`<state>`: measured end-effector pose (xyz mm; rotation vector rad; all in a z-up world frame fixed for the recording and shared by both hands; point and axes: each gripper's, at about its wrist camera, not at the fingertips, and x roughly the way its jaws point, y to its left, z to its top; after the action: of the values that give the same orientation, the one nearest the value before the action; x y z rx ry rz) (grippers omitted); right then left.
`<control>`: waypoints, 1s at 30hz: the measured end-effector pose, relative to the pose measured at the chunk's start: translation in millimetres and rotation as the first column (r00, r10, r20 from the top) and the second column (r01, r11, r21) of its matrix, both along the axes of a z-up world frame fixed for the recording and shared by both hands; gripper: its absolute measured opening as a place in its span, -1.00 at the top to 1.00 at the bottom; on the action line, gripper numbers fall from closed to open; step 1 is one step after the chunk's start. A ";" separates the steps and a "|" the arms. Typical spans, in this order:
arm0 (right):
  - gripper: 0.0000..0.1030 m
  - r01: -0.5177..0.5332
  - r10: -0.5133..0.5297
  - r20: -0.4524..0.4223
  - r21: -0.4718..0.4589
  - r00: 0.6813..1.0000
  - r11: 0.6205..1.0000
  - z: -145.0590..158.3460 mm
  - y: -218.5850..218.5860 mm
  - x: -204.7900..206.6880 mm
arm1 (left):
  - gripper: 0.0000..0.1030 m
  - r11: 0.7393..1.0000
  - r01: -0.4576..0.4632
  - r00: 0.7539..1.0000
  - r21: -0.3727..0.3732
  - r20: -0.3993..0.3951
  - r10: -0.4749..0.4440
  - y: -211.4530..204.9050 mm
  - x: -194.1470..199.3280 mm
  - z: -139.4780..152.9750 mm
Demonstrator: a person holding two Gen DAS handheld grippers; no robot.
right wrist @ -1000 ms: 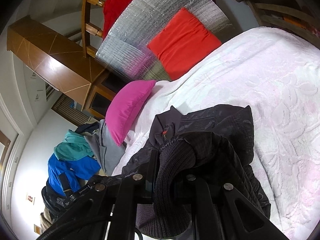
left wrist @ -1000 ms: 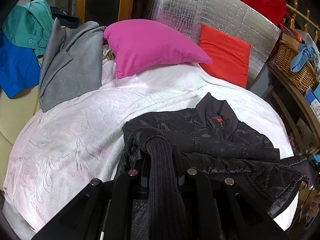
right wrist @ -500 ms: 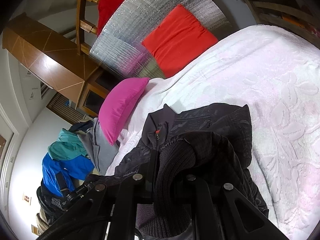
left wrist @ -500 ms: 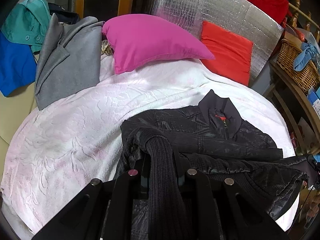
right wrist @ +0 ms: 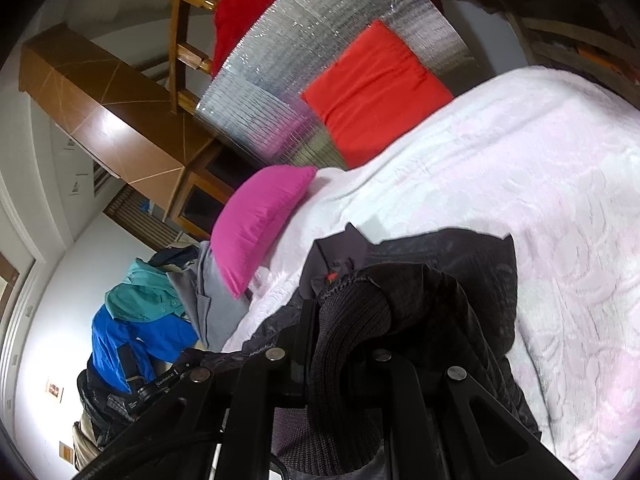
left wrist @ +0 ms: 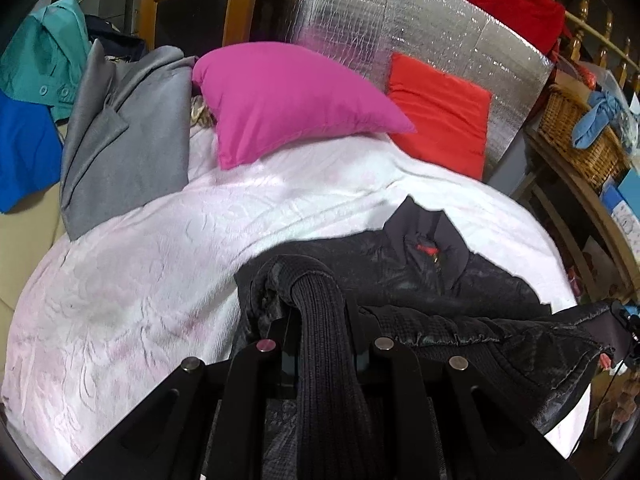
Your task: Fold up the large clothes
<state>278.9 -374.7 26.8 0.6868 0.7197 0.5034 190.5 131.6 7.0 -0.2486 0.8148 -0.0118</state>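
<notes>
A black quilted jacket (left wrist: 472,280) lies on the pale pink bedspread (left wrist: 140,288), its collar with a red zip tab pointing towards the pillows. My left gripper (left wrist: 320,320) is shut on the jacket's ribbed knit hem (left wrist: 320,360), which is lifted and draped back over the jaws. From there the hem edge stretches right to my right gripper (left wrist: 624,320) at the frame edge. In the right wrist view my right gripper (right wrist: 344,320) is shut on the ribbed knit band (right wrist: 352,312), and the jacket (right wrist: 472,280) is bunched up in front of it.
A magenta pillow (left wrist: 288,96) and a red cushion (left wrist: 440,112) lean on a silver foil panel (left wrist: 420,28) at the head of the bed. A grey coat (left wrist: 128,140) and teal and blue clothes (left wrist: 36,92) hang at left. A wicker basket (left wrist: 580,136) stands on shelves at right.
</notes>
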 end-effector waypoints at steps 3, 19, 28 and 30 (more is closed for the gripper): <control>0.76 0.003 -0.003 0.004 0.001 1.000 1.000 5.0 1.5 15.8 | 0.66 1.000 -0.002 1.000 -0.005 0.005 0.002 0.2 14.4 4.0; 0.77 0.053 -0.061 -0.132 -0.059 0.989 0.997 -45.2 9.0 129.1 | 0.66 0.999 -0.023 0.992 0.040 -0.124 0.028 -10.0 115.2 -41.0; 0.77 0.064 -0.087 -0.235 -0.105 0.968 0.992 -94.6 12.8 171.0 | 0.65 0.998 -0.042 0.978 0.051 -0.201 0.051 -10.9 146.9 -80.8; 0.77 0.069 -0.095 -0.259 -0.109 0.961 0.992 -104.4 13.6 176.4 | 0.65 0.998 -0.043 0.976 0.056 -0.210 0.053 -10.9 151.8 -84.7</control>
<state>455.3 -361.1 -77.6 0.6944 0.9564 0.2999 342.3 120.7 -77.7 -0.2234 1.0191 0.0822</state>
